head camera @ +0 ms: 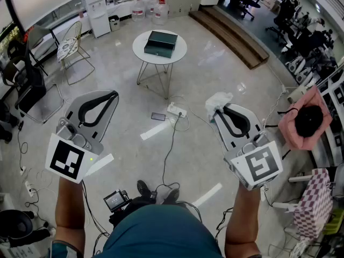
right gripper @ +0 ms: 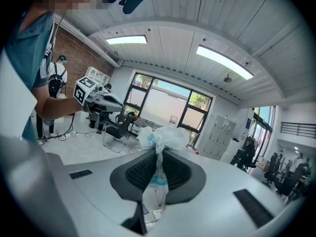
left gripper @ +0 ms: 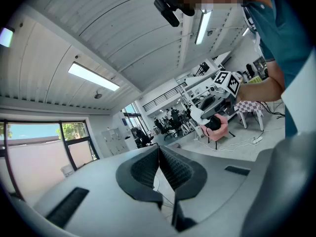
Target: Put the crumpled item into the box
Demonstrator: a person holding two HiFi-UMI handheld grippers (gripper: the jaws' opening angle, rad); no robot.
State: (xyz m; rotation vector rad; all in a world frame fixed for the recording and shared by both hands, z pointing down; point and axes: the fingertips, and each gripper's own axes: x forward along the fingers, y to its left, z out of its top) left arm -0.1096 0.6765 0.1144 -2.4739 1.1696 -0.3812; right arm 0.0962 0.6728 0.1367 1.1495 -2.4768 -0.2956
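Observation:
A white crumpled plastic item (head camera: 217,101) sticks out of my right gripper (head camera: 221,110), whose jaws are shut on it. In the right gripper view the crumpled item (right gripper: 161,137) bunches above the pads, with a thin strip pinched between them at the right gripper (right gripper: 158,154). The box (head camera: 160,43) is dark green and lies on a small round white table (head camera: 141,46) well ahead of both grippers. My left gripper (head camera: 113,94) is held at the left, and in its own view the left gripper (left gripper: 159,149) is shut with nothing in it.
I am standing over a glossy floor with cables, a power strip (head camera: 177,111) and a phone (head camera: 158,116) between me and the table. A wire chair (head camera: 70,46) stands at the left, a pink chair (head camera: 301,123) and a checkered stool (head camera: 312,203) at the right.

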